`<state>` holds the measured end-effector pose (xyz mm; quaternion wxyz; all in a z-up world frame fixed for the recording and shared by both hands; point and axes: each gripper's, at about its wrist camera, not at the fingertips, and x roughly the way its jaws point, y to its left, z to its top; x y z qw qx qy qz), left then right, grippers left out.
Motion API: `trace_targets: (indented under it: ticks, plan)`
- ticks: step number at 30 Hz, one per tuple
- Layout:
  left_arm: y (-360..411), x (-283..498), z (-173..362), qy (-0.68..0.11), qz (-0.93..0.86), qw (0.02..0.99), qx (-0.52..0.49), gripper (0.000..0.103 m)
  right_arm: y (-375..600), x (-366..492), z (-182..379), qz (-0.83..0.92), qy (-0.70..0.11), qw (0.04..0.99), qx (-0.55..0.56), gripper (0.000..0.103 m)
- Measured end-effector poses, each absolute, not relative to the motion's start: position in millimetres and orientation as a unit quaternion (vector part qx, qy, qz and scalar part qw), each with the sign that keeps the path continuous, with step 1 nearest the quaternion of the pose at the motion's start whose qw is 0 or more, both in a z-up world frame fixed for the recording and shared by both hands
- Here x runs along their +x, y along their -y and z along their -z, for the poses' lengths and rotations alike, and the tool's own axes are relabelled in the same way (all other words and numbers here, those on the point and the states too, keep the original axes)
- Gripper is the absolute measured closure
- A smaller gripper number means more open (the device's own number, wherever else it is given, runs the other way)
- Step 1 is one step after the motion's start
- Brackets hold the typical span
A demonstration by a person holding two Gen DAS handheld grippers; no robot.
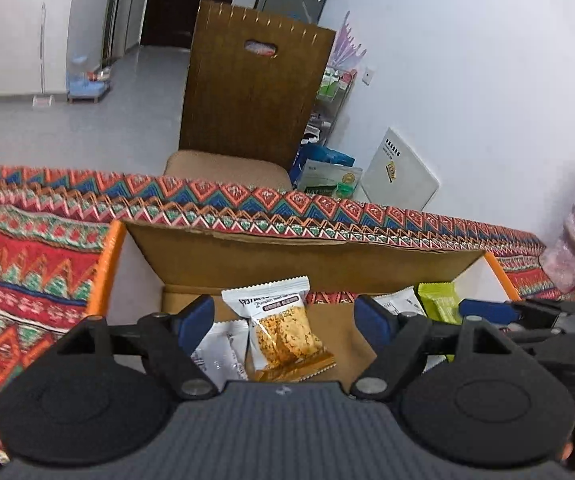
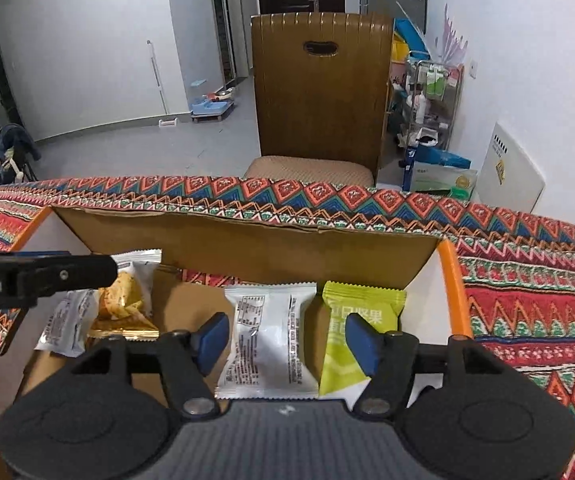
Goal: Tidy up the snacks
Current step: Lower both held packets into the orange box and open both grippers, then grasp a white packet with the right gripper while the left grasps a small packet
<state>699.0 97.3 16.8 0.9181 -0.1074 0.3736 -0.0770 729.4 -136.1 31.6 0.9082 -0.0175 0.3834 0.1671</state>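
Observation:
An open cardboard box (image 1: 287, 256) (image 2: 247, 240) with orange-edged flaps sits on the patterned tablecloth. Inside lie a clear pumpkin-seed crisp packet (image 1: 283, 328) (image 2: 121, 300), a white packet (image 1: 219, 352) (image 2: 65, 326) to its left, another white packet (image 2: 269, 340) (image 1: 397, 302) and a green packet (image 2: 353, 332) (image 1: 439, 300). My left gripper (image 1: 287, 320) is open and empty above the crisp packet. My right gripper (image 2: 287, 338) is open and empty above the white and green packets. The right gripper's finger shows in the left view (image 1: 487, 310); the left gripper's finger shows in the right view (image 2: 47, 272).
The patterned tablecloth (image 1: 27, 264) (image 2: 527, 280) covers the table around the box. A wooden chair (image 1: 247, 92) (image 2: 319, 92) stands behind the table's far edge. A wire rack (image 2: 435, 92) and bags stand by the right wall.

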Motion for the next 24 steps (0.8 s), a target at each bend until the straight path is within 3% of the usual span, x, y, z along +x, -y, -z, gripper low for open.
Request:
trace_targets:
  ticks: [3,11,24]
  plan:
    - [-99.5,678.5,-40.3,-0.361,0.091,0.922,-0.104,0.024,146.0,719.2,-48.1,-0.169,-0.369,0.914,-0.01,0.029]
    - [-96.0,598.1,-114.3,-0.317,0.098,0.94,-0.079,0.018,166.3,645.4,-113.6,-0.178,-0.319,0.931,-0.024,0.024]
    - [-79.4,387.0,-177.8,-0.246,0.1,0.962,-0.058,0.004,212.6,461.6,-165.5,-0.206,-0.248,0.946,-0.026,0.012]
